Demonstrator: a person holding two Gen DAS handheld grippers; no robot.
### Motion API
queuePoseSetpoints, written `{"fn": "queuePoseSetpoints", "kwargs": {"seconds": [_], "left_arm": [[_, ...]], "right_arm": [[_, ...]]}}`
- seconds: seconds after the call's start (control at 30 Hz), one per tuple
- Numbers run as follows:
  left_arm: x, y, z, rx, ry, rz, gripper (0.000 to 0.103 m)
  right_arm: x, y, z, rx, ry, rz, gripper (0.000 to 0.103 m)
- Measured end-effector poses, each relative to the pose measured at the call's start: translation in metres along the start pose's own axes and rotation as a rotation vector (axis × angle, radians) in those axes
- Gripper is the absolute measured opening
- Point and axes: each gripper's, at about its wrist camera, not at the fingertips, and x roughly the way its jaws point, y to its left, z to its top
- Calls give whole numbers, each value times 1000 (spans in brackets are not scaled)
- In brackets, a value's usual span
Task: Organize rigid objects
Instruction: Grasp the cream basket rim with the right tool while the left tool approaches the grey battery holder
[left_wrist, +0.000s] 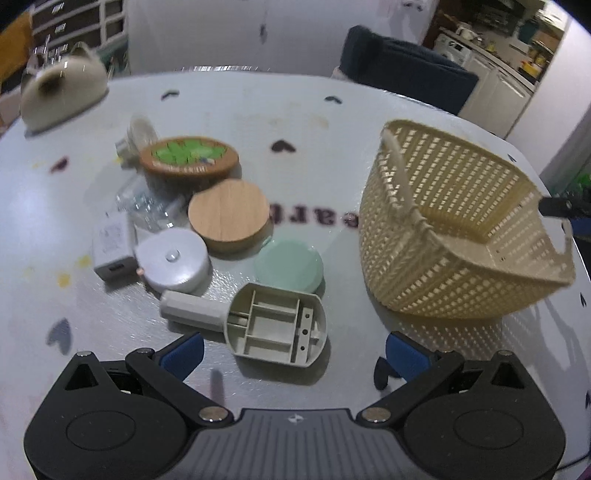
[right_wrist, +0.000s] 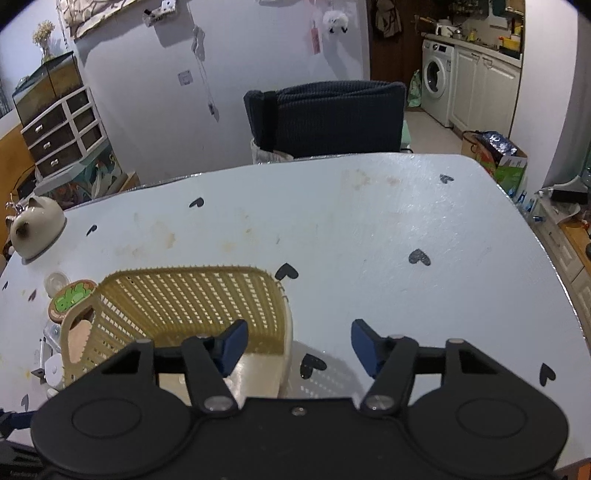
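Closest to the left gripper, jaws spread wide with nothing between them, is a grey plastic shell with ribbed compartments and a stubby handle, lying open side up on the pale table with little heart prints. Just past it sit a mint green round lid, a white round puck with a centre button and a white charger block. Behind those, a round wooden lid, then a brown oval piece with a green top.

Off to the right stands the cream woven plastic basket, nothing visible inside. The right gripper hangs at the basket's near right corner, jaws partway apart and not gripping: one blue pad is over the inside, the other outside over the table.

Far left: a beige cat-eared ceramic pot
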Motion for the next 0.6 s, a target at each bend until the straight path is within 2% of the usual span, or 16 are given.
{"fn": "queuePoseSetpoints", "kwargs": {"seconds": [0.03,0.17,0.37,0.5,0.57,0.6], "left_arm": [[4,0,1,-13,10,5,103],[16,-2,6,-45,30,58,100],[22,1,11,-96,29,102,91],[23,10,12,-144,20,98,78],[22,11,11,-153,16,96,73],[21,12,11,-158,14,96,67]], "right_arm": [[2,1,1,-4,5,1,60],[10,3,3,-24,31,-2,45],[13,5,6,-22,44,13,25],[16,6,6,-29,58,19,10],[18,6,5,-30,61,15,9],[18,6,5,-28,61,14,8]]}}
